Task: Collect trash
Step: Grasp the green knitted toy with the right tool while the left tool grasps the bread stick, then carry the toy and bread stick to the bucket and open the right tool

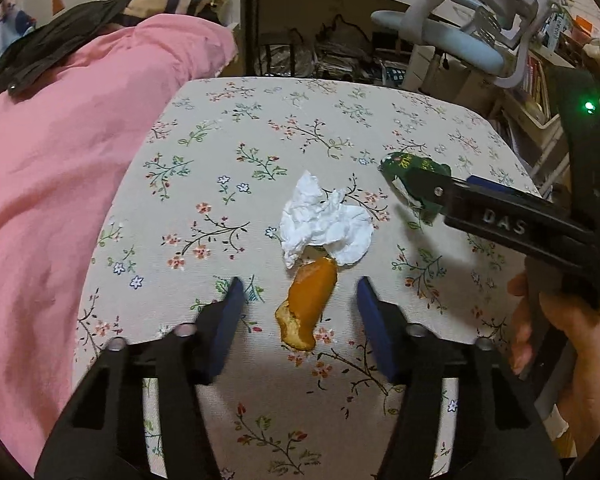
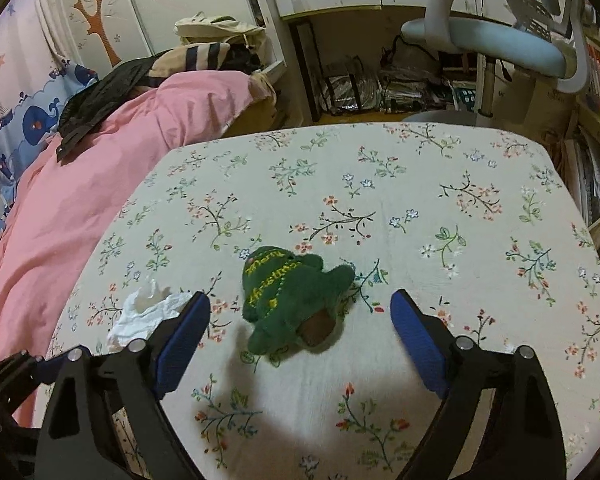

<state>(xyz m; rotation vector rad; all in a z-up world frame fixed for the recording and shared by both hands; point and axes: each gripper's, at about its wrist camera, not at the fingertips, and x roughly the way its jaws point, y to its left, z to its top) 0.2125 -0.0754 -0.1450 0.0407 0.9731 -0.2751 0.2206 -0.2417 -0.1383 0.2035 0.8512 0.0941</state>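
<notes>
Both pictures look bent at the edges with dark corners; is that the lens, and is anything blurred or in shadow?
Left wrist view: fisheye curves the table, black vignette, orange peel sharp. Right wrist view: same bulge, green felt toy slightly soft, gripper shadows falling on the floral cloth below it.

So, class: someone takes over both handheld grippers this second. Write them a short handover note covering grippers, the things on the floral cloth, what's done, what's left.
Left gripper: open, jaws either side of the orange peel piece, pads not touching it.
Right gripper: open, jaws wide around the green felt Christmas-tree ornament, no contact.
Crumpled white tissue lies just beyond the peel, touching its far end, on the floral tablecloth.
Done: nothing picked up; all three things lie on the cloth.
Left: probably grip the peel, then the tissue. No bin is in view. Judge whether the ornament counts as trash.
</notes>
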